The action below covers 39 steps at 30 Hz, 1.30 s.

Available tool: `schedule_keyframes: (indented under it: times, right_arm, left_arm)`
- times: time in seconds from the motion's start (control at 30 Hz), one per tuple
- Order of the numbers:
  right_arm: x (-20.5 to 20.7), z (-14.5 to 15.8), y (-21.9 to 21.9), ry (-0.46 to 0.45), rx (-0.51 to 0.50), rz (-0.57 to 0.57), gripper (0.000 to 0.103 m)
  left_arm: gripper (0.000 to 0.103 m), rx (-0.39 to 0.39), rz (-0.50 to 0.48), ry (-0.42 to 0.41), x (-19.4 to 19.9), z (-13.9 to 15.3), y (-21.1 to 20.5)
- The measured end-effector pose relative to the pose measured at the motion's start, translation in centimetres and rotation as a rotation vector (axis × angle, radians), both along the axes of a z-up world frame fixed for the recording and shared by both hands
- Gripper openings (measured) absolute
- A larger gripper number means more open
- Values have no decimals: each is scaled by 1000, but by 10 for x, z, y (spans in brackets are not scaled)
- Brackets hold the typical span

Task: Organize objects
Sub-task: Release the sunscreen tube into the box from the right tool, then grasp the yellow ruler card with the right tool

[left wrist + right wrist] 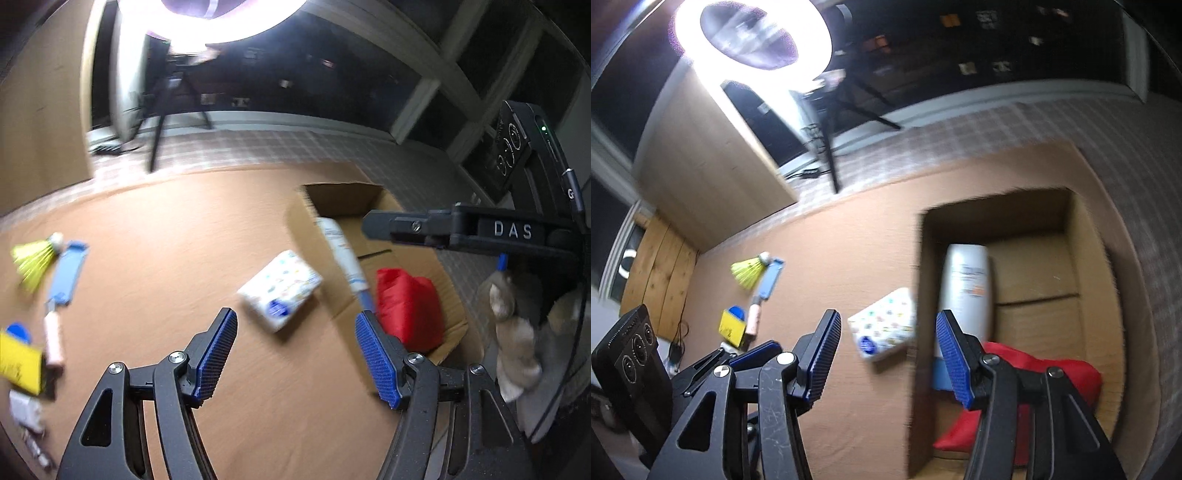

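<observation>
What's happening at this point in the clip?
A person with two handheld grippers is sorting items into a cardboard box. The box already holds a white bottle and a red pouch. Both the left gripper and right gripper are open and empty. A tissue pack, shuttlecock and blue toy knife remain on the table.

You are in a home room rigged for recording at night: a glowing white ring light (753,40) on a black tripod (831,155), dark panelled windows (461,66), checked floor covering (258,147) and a pale wooden cabinet (713,177).
</observation>
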State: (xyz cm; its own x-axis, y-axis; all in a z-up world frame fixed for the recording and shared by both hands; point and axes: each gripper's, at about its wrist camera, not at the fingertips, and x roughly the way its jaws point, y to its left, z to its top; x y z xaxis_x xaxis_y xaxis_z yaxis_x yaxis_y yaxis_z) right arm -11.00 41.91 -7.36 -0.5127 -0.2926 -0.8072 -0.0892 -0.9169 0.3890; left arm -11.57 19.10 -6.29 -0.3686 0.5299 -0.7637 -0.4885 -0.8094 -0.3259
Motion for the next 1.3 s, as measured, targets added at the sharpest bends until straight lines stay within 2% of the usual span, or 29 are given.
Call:
schedule_keyframes:
  times: [0.17,0.4,0.53,0.73,0.83,0.93,1.07,1.3]
  right_arm:
    - [-13,2,-59,29,41,126,50]
    - [-34,-7,-153,17,55,336,51]
    - [-46,-16,-199,-3,42,448,56]
    - [-70,-35,-265,-39,2,578,57]
    - [-79,-45,-293,-47,15,640,57]
    - [-84,-54,-324,-35,84,736,63]
    - [-84,-68,-355,-46,173,842,65]
    - [-90,-83,-378,-70,272,898,65]
  left_arm:
    - [70,-24,80,-9,19,-6,-71]
    - [70,-67,215,-8,47,-14,-168]
    - [70,-70,299,-25,63,-18,-219]
    - [70,-87,411,-61,85,-29,-284]
    - [70,-89,461,-69,91,-31,-305]
    - [70,-100,499,-72,99,-33,-323]
    - [70,-117,526,-89,107,-39,-340]
    - [70,-112,562,-102,111,-43,-359]
